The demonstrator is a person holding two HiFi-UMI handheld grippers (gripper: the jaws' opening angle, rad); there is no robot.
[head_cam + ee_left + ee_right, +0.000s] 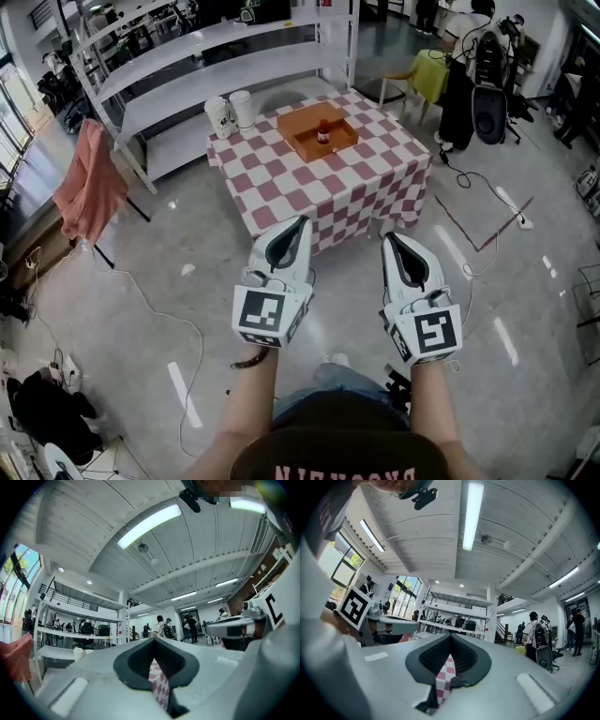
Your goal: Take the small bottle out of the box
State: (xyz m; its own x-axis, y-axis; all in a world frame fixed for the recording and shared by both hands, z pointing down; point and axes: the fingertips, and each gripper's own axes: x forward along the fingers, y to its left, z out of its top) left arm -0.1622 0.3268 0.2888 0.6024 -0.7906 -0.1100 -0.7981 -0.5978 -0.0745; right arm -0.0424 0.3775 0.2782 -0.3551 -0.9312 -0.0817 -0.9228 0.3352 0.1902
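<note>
A small dark bottle with a red cap (pixel 323 132) stands upright inside a shallow orange box (pixel 298 131) on a table with a red-and-white checked cloth (pixel 309 187), far ahead across the floor. My left gripper (pixel 302 221) and right gripper (pixel 389 236) are held side by side well short of the table, both shut with nothing between the fingers. In the left gripper view the left gripper (pixel 153 639) has its tips touching, with a strip of the checked cloth (pixel 159 686) showing through the slot below. The right gripper (pixel 451 637) looks the same, again with the cloth (pixel 444 681) behind.
Two white cups (pixel 232 112) stand at the table's far left corner. White shelving (pixel 216 66) runs behind the table. A pink cloth (pixel 89 183) hangs on a stand at the left. A chair with a yellow cover (pixel 427 75) and cables (pixel 487 197) lie to the right.
</note>
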